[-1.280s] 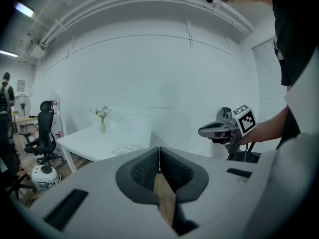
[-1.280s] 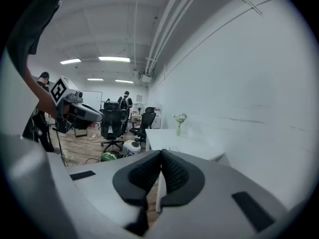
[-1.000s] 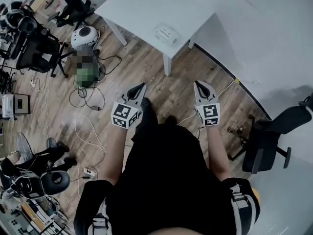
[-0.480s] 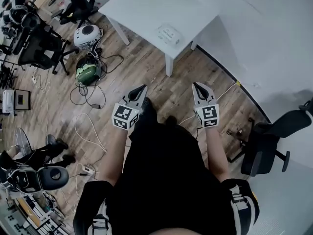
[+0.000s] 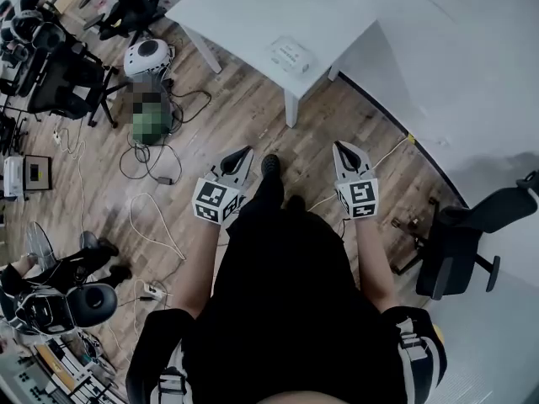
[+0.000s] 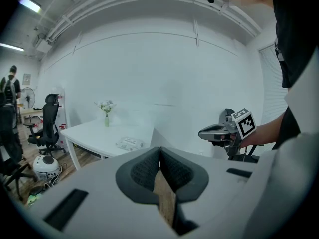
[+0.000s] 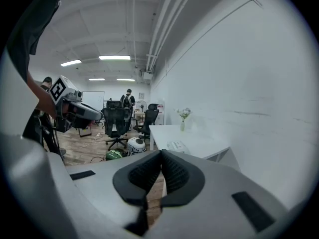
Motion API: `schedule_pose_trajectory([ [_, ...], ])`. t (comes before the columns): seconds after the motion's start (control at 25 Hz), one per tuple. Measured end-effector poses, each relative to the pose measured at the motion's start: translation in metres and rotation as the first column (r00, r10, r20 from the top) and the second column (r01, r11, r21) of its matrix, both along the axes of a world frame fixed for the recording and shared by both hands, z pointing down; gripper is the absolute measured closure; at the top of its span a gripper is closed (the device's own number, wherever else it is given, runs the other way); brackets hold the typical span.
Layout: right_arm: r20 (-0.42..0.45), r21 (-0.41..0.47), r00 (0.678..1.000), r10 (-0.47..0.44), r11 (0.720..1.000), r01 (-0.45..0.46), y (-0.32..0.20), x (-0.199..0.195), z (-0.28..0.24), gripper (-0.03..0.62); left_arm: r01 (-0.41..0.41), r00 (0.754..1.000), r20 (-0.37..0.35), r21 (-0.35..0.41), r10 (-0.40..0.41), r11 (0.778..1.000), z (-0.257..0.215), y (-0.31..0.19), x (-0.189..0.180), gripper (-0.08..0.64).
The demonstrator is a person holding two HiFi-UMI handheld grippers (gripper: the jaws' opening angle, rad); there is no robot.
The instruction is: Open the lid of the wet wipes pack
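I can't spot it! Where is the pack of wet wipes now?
In the head view, the wet wipes pack lies on the white table, top middle of the picture, near the corner closest to the person.

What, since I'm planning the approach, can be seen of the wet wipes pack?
The wet wipes pack is a small, flat, whitish rectangular packet, soft plastic by its look. It lies flat on the white table near the corner closest to the person, touching only that table. Whether it is open is too small to tell. The left gripper and right gripper, both shut, are well short of it.
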State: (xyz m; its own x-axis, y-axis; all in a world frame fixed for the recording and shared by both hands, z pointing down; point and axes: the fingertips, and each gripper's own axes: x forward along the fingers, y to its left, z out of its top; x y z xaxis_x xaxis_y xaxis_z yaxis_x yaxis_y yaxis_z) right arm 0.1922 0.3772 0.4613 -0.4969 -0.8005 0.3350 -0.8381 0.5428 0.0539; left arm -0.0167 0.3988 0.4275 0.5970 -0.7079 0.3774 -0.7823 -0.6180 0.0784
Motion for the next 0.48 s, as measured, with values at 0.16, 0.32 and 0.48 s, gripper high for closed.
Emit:
schedule_pose_trajectory([
  [0.16, -0.014, -0.003, 1.0, 0.016, 1.0, -0.016, -0.019, -0.001, 0.0, 0.577, -0.02, 1.0, -0.009, 0.006, 0.02, 1.0, 0.001, -0.028, 0.002, 0.535],
  [0.32, -0.037, -0.015, 0.999, 0.038, 0.999, -0.038, -0.038, -0.001, 0.003, 0.577, -0.048, 0.999, -0.024, 0.0, 0.048, 0.999, 0.003, -0.054, 0.003, 0.535],
  [0.48, -0.046, -0.015, 0.997, 0.06, 0.998, -0.061, -0.06, -0.007, 0.0, 0.577, -0.072, 0.997, -0.033, -0.007, 0.071, 0.997, 0.004, -0.081, -0.003, 0.535],
])
